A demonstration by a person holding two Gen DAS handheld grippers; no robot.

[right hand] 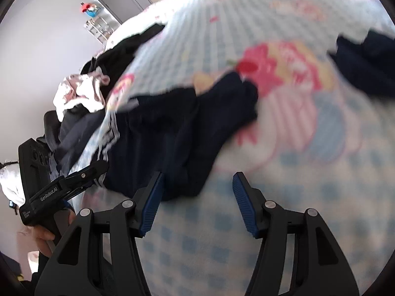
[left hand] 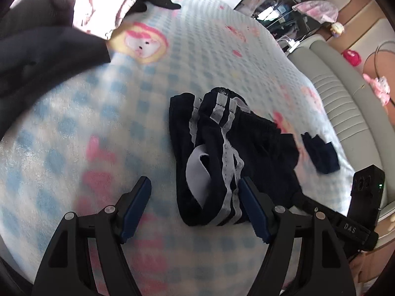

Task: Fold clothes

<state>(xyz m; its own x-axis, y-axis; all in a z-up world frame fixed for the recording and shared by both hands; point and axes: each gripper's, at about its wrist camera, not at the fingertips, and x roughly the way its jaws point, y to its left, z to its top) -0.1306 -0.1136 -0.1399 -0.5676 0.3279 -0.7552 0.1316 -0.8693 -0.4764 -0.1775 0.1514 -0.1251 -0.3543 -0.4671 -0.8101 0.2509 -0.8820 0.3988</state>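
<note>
Navy striped shorts lie crumpled on the bed: light, limp knit (likely slippery). Left gripper and right gripper fingers gape, holding nothing; pinch the waistband.

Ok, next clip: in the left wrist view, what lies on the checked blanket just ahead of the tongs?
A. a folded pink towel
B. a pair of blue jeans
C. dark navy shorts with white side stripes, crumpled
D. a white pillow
C: the dark navy shorts with white side stripes lie crumpled on the light blue checked blanket, right in front of the open left tongs, which hold nothing.
</note>
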